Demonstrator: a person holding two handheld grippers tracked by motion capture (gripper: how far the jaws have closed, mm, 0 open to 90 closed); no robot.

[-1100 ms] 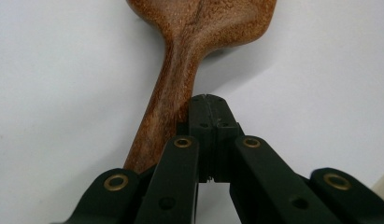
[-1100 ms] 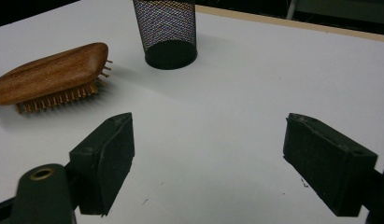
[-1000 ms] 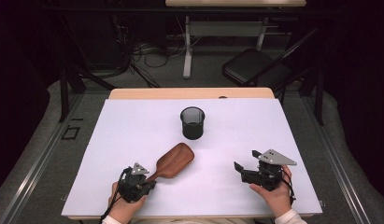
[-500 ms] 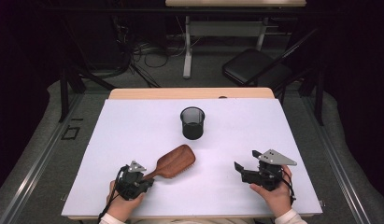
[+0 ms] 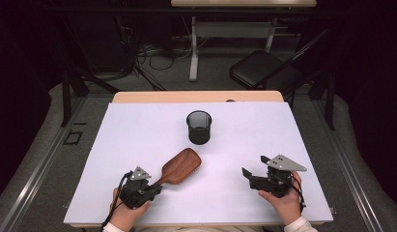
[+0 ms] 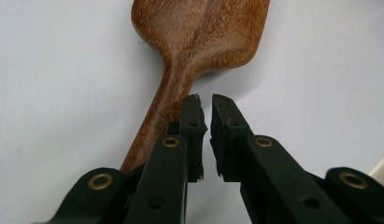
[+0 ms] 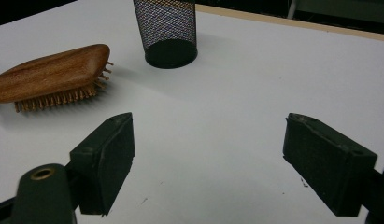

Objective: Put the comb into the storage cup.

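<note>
Evidently a wooden paddle hairbrush (image 5: 179,166) is the work in hand. It lies bristles down on the white worktop (image 5: 138,130), near-left of centre, handle pointing toward the person, head angled away toward the black mesh cup (image 5: 199,127), from which it lies apart.

Left tongs (image 6: 206,99): jaws almost together with a narrow gap, having just been opening a little. Nothing sits between them; the handle runs beside and under the left jaw. Whether that jaw touches the wood, I cannot tell.

Right tongs (image 7: 208,140): spread wide, empty, over bare worktop on the near right, well apart from the brush.

Handling, by judgement: solid wood, stiff, of moderate weight, head-heavy. The polished back looks slippery. Best hold is across the narrow handle near the neck, so the head droops less. Avoid squeezing the bristle pins; they may bend.
</note>
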